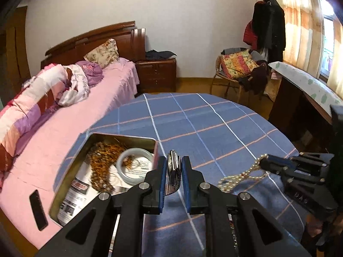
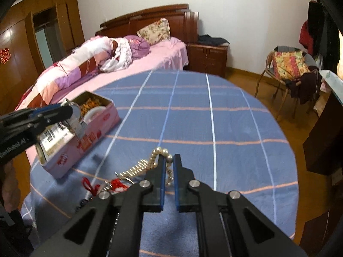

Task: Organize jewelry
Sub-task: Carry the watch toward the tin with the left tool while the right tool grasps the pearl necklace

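Black linkage arms fill the bottom of both wrist views, ending in blue-padded fingers. At 6 o'clock in the left wrist view, the left gripper (image 1: 173,163) has its jaws drawn narrow on a silver metal watch (image 1: 173,166), whose case stands edge-on between the pads while its ribbed band hangs down behind them, above the blue checked tablecloth (image 1: 214,117). Toward 9 o'clock from that gripper sits an open tin box (image 1: 100,171), just beside the fingers on the cloth. Inside it lie a heap of brown wooden beads (image 1: 100,160), a pale jade bangle (image 1: 135,165) resting against them, and printed paper under both. Off at 3 o'clock the right gripper (image 1: 262,160) comes in from the frame edge with a pearl necklace (image 1: 242,176) trailing from its tips down to the cloth.

From the right wrist view, the right gripper (image 2: 168,165) is clamped nearly shut on the pearl necklace (image 2: 159,152); a loop of pearls arches over the fingertips and the strand runs down between the pads, with more of it spilling toward 8 o'clock. Red cord (image 2: 90,185) and other small pieces, too tangled to tell apart, lie on the cloth at 8 o'clock. At 9 o'clock the left gripper (image 2: 72,109) hovers over the pink-sided tin box (image 2: 94,137). A pink bed (image 2: 150,64) stands beyond the table at 11 o'clock
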